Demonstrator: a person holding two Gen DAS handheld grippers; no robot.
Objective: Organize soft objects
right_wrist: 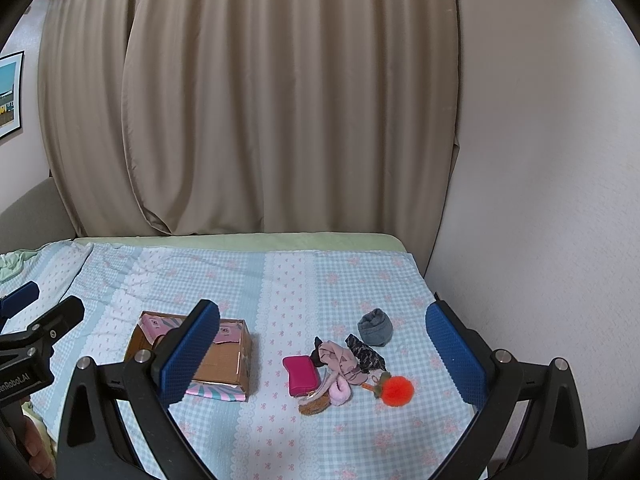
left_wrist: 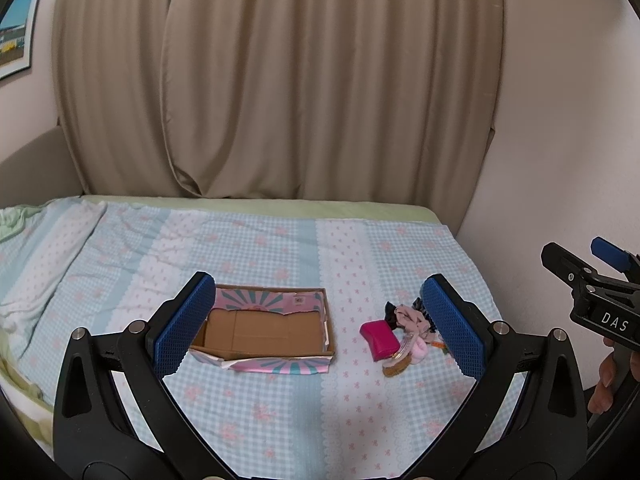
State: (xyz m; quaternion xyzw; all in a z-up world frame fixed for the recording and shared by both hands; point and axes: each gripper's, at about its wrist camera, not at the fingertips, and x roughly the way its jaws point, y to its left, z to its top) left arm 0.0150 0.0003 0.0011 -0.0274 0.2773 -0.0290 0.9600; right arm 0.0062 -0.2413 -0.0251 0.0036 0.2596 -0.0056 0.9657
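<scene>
Blue-padded, our left gripper (left_wrist: 320,328) and right gripper (right_wrist: 324,356) both hang spread wide, holding nothing. Right of the cardboard box (right_wrist: 224,360), apart, lies the soft pile: pink pouch (right_wrist: 301,375), orange pompom (right_wrist: 397,390), grey sock (right_wrist: 375,333). Farther behind the box, curtain (right_wrist: 248,120).

A home bedroom: bed (left_wrist: 280,240), curtains (left_wrist: 280,80), framed picture (left_wrist: 18,28).

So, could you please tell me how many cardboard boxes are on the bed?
1. The open cardboard box sits on the checked bedspread, left of the pile of soft items. Nothing suggests another is hidden.
</scene>
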